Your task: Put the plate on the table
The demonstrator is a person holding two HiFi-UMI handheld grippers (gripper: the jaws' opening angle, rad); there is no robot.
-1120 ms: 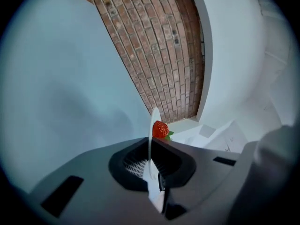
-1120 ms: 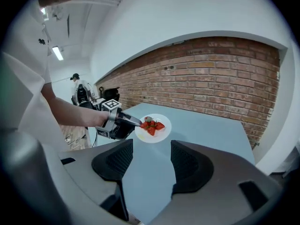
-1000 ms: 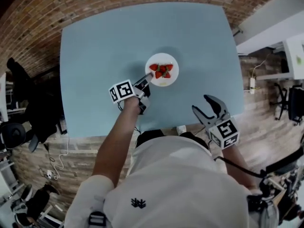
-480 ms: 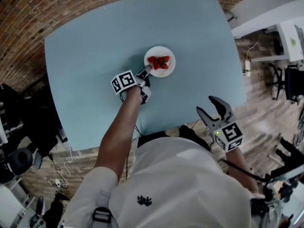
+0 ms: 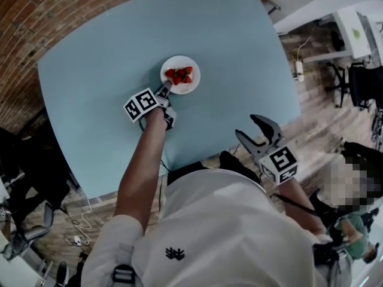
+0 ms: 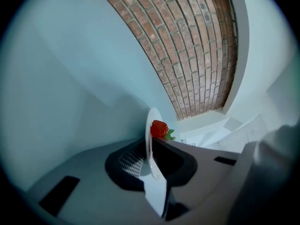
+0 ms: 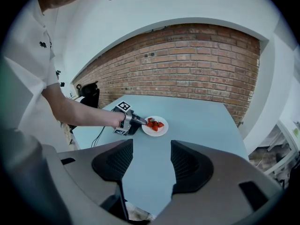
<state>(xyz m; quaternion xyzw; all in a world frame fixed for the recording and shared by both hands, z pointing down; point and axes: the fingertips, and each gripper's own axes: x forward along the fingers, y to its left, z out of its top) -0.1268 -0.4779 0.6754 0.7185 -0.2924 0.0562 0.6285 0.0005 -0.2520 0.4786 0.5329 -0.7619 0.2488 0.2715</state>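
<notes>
A white plate (image 5: 187, 86) with several strawberries (image 5: 179, 73) rests on the pale blue table (image 5: 108, 52). My left gripper (image 5: 165, 88) reaches in from the near side and pinches the plate's near rim. In the left gripper view the rim (image 6: 150, 142) stands edge-on between the pads, with one strawberry (image 6: 159, 128) just beyond. The jaws are starting to open, and the pads still touch the rim. My right gripper (image 5: 248, 128) hangs open and empty off the table's near right edge. The right gripper view shows the plate (image 7: 161, 131) and the left gripper (image 7: 139, 121) from afar.
A brick wall (image 7: 187, 64) runs behind the table. Chairs and cables lie on the floor at the left (image 5: 36, 220). White desks (image 5: 353, 23) stand at the far right. The person's arm (image 5: 140, 160) stretches over the near table edge.
The head view has swung, so the table and plate sit further left in the picture. The left gripper keeps its hold on the plate's rim. The right gripper stays open.
</notes>
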